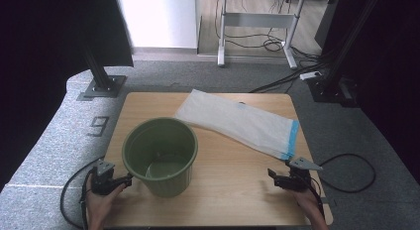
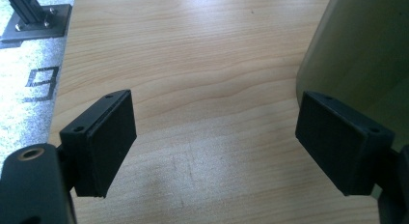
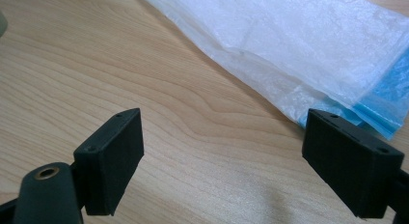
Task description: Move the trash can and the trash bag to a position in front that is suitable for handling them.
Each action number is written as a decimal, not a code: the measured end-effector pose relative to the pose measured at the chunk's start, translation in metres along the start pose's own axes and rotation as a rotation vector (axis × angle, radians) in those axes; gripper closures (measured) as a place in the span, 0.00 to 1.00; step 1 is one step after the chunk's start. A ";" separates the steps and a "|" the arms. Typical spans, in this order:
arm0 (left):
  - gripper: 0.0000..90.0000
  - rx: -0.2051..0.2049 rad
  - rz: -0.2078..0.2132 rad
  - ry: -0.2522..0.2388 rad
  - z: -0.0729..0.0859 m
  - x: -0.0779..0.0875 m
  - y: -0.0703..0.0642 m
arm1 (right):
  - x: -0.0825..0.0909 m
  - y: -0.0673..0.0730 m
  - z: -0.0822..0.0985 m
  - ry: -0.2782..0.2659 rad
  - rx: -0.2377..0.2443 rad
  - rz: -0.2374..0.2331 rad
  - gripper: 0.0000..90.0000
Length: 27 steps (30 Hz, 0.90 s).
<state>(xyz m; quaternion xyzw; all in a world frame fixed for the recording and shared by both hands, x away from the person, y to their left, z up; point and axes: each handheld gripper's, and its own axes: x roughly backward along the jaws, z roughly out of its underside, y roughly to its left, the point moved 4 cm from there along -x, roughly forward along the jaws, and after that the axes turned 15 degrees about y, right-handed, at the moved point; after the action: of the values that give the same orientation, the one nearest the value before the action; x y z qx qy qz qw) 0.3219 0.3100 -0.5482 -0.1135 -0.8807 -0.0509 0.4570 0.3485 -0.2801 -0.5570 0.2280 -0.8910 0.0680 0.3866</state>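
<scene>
Both grippers' fingers (image 2: pixel 99 144) gape wide over bare table (image 1: pixel 237 170), left gripper (image 1: pixel 126 180) beside the bin (image 1: pixel 161 158), right gripper (image 1: pixel 274 176) near the bag's (image 1: pixel 237 122) blue edge.

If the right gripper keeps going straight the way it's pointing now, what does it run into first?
Probably the white plastic bag. The right gripper has open jaws with bare table between them, and the bag's blue-edged end lies just ahead, toward its right jaw. Depth is hard to judge.

A black "9" marked on grey floor (image 1: pixel 100 126), left of table (image 1: pixel 218 200).
</scene>
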 end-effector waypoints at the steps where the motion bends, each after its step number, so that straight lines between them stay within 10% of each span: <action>1: 0.15 -0.006 0.002 0.001 0.000 0.001 0.000 | 0.000 -0.001 0.000 0.003 -0.003 0.001 0.16; 16: 0.14 -0.170 0.111 -0.034 0.014 0.039 -0.020 | -0.009 -0.001 -0.009 0.006 0.020 -0.021 0.16; 21: 0.11 -0.347 0.233 -0.016 0.014 0.042 -0.047 | -0.012 0.002 -0.011 0.014 0.034 -0.025 0.16; 27: 0.08 -0.417 0.299 -0.004 0.004 0.039 -0.064 | -0.007 0.002 -0.009 0.004 0.026 -0.021 0.16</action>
<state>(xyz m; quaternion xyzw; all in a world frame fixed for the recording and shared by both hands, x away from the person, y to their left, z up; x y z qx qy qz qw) 0.2810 0.2548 -0.5181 -0.3345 -0.8254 -0.1630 0.4244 0.3580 -0.2730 -0.5561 0.2422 -0.8868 0.0759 0.3862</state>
